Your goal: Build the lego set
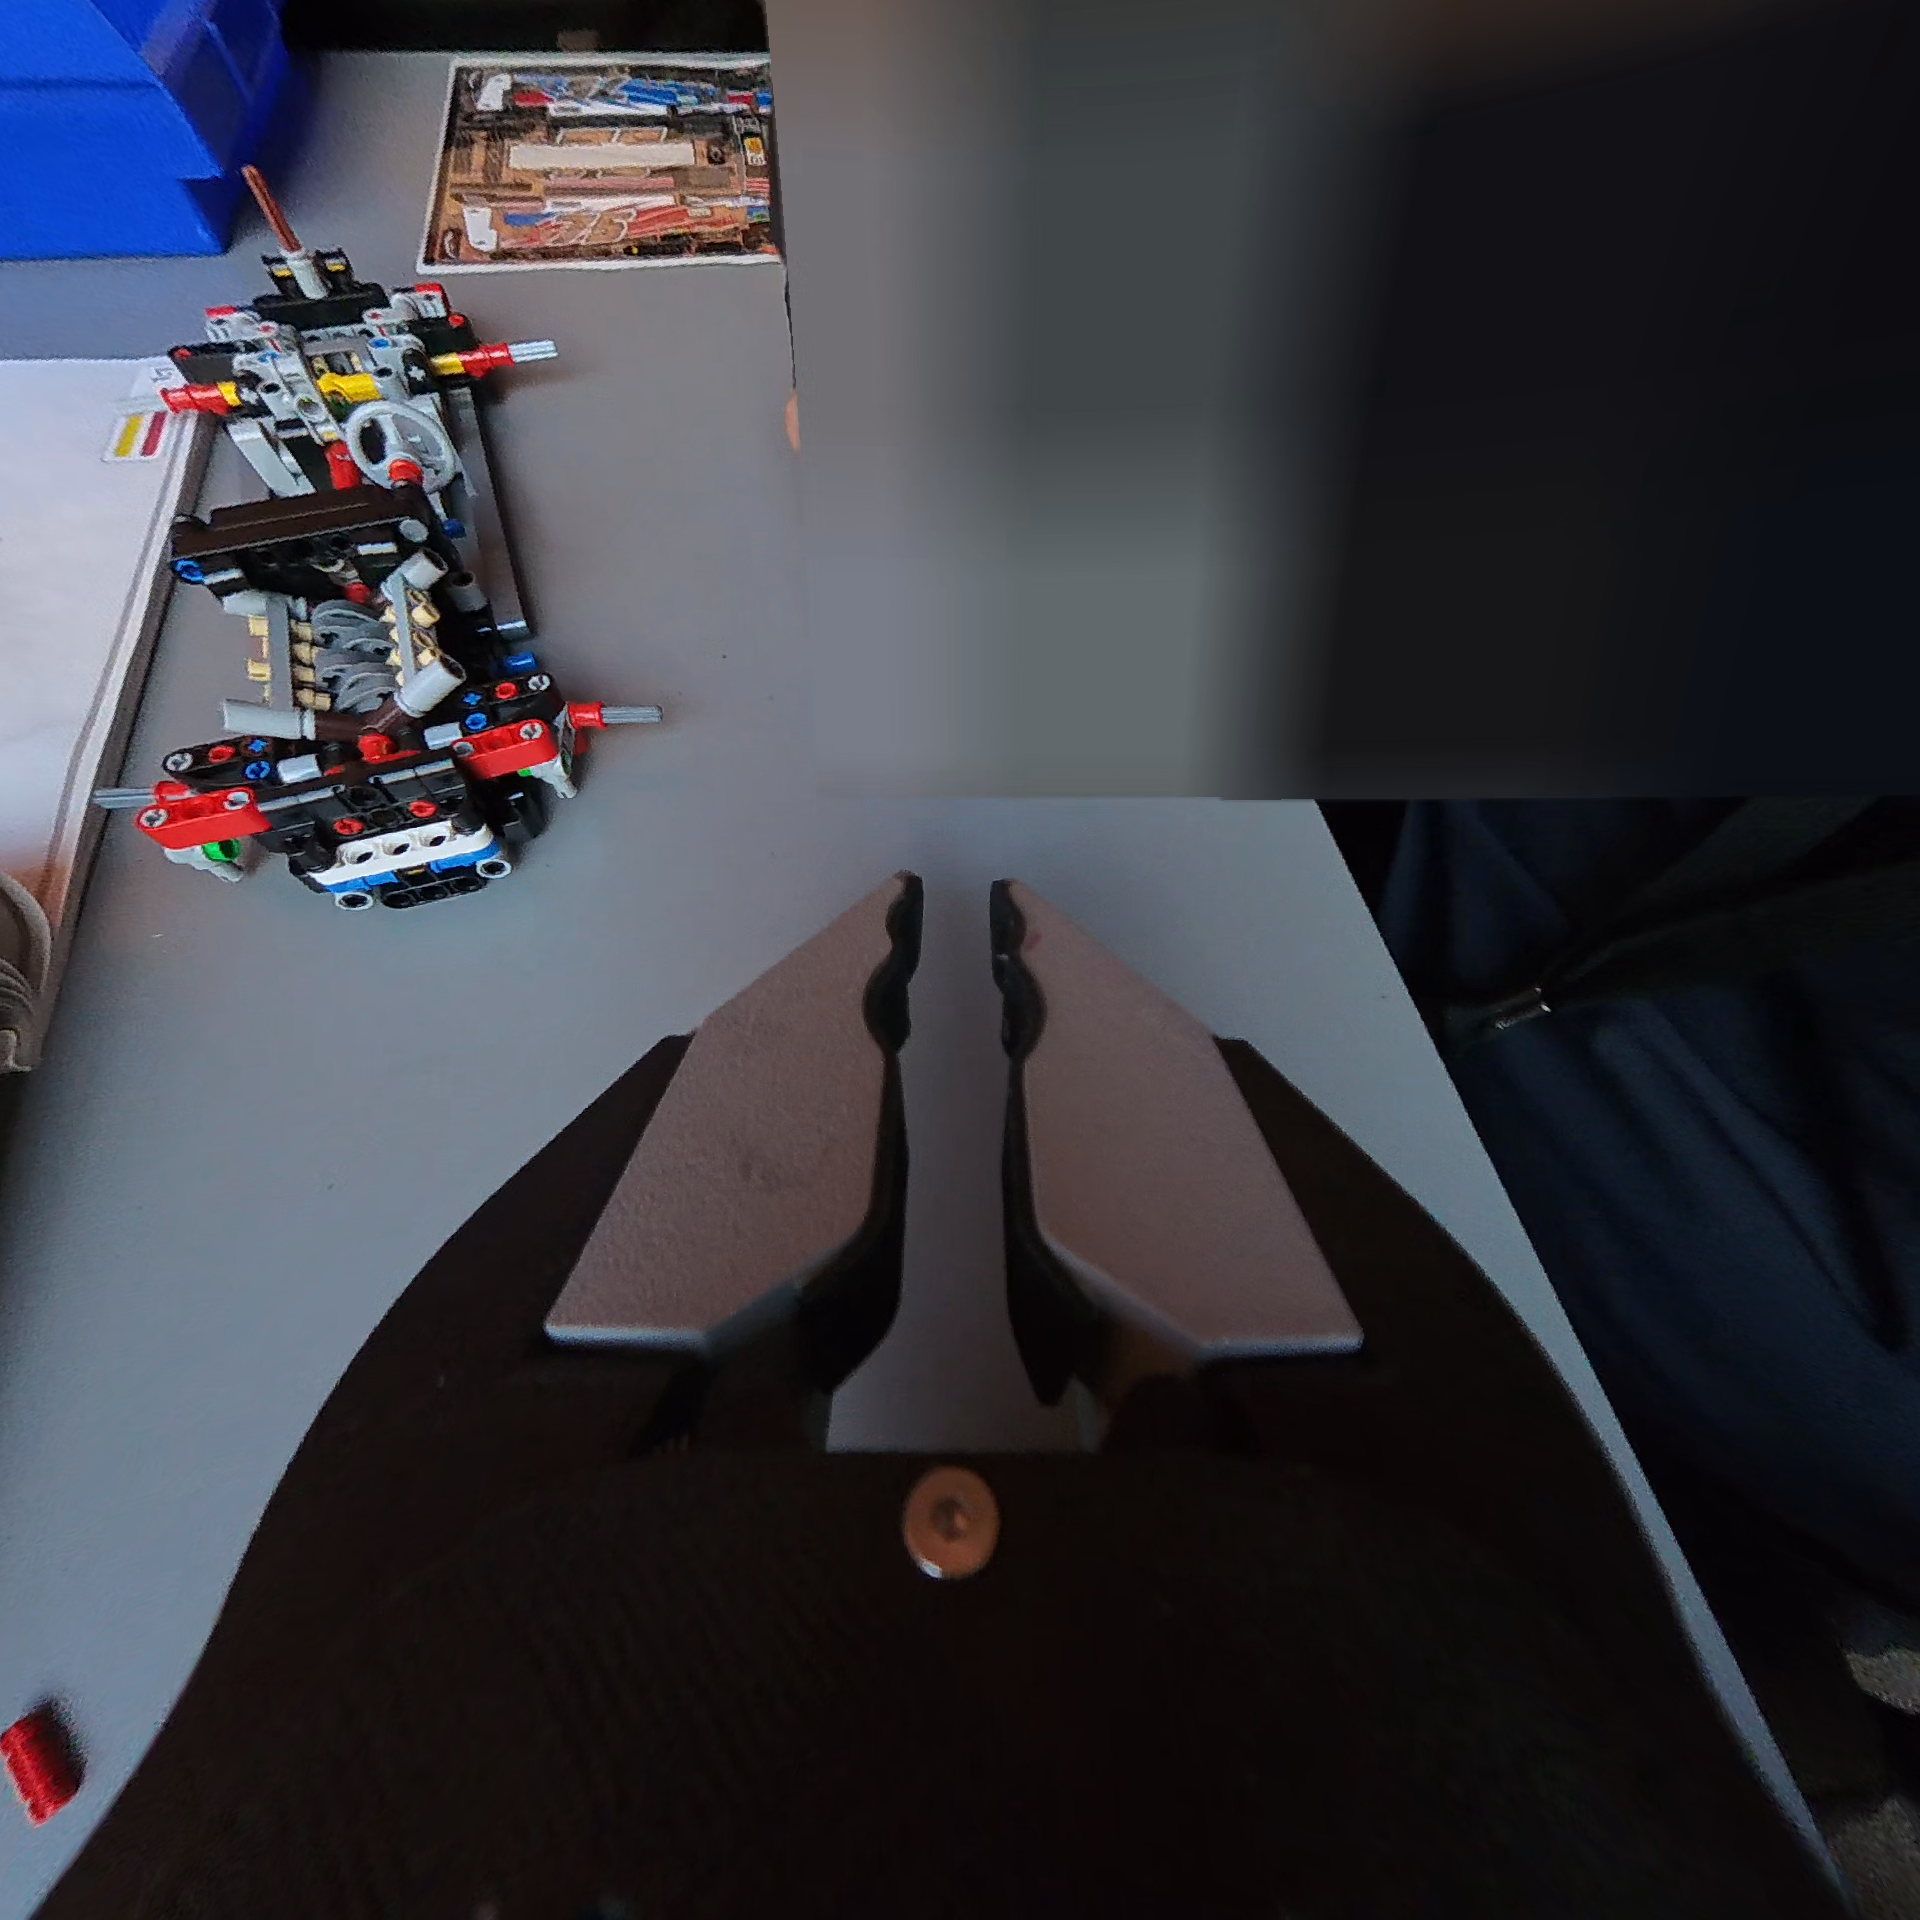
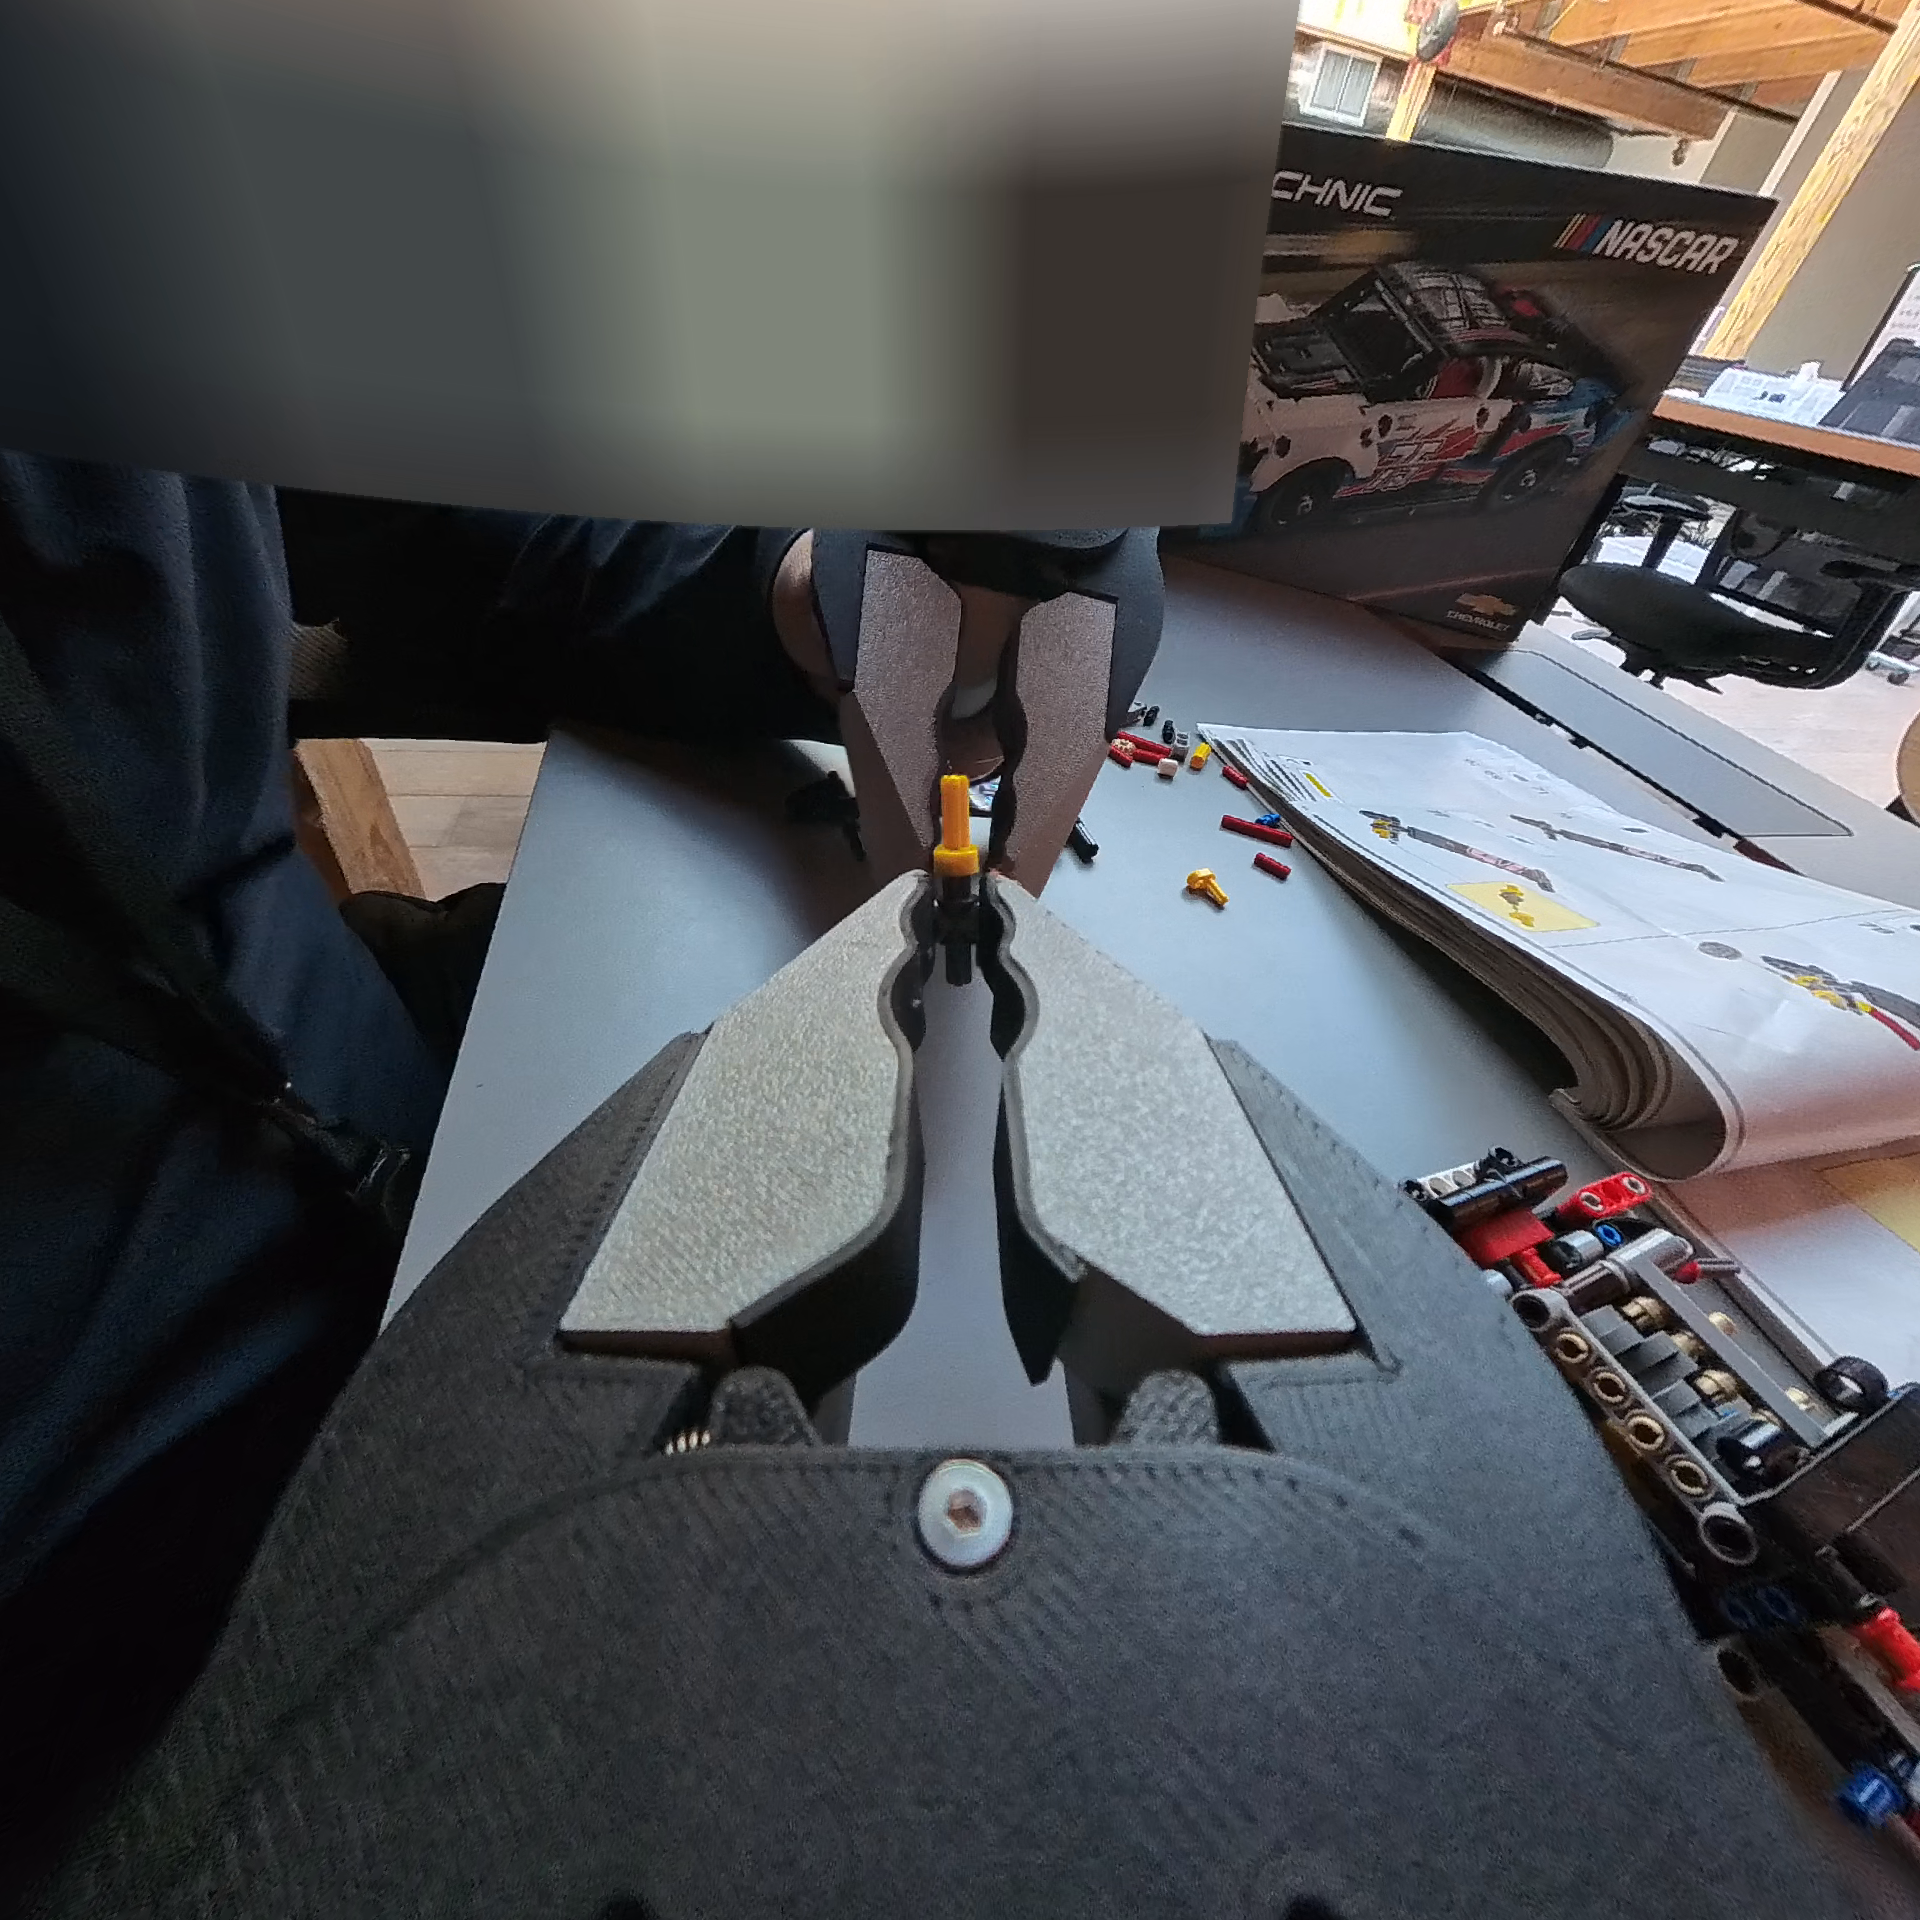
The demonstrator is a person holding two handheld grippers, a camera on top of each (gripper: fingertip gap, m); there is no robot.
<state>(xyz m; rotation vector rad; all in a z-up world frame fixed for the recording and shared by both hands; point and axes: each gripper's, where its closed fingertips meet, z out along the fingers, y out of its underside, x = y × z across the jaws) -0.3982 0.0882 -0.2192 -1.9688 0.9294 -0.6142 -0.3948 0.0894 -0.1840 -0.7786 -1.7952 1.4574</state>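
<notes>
In the left wrist view, a blue bin (image 1: 114, 125) is seen at the far left corner of the grey desk (image 1: 665, 582). Beside it lies a part-built brick-model chassis (image 1: 353, 613), with a printed sheet (image 1: 608, 166) just beyond it. A small red piece (image 1: 40, 1761) lies at the near left edge. The left tool (image 1: 956, 894) is held over bare desk near its right edge; its fingers are parted by a narrow gap and nothing is gripped between them.

In the right wrist view, the right tool (image 2: 957, 904) is nearly closed, its pads pressed on the black lower part of a small pin (image 2: 954, 831) whose yellow upper part stands out past the fingertips. Directly beyond the pin, the left tool is seen facing it, tips slightly apart. To the right, loose red, yellow and black pieces (image 2: 1236, 831) are scattered on the desk, next an open instruction booklet (image 2: 1621, 914), with a model box (image 2: 1475, 395) standing behind. The chassis is seen at the near right.
</notes>
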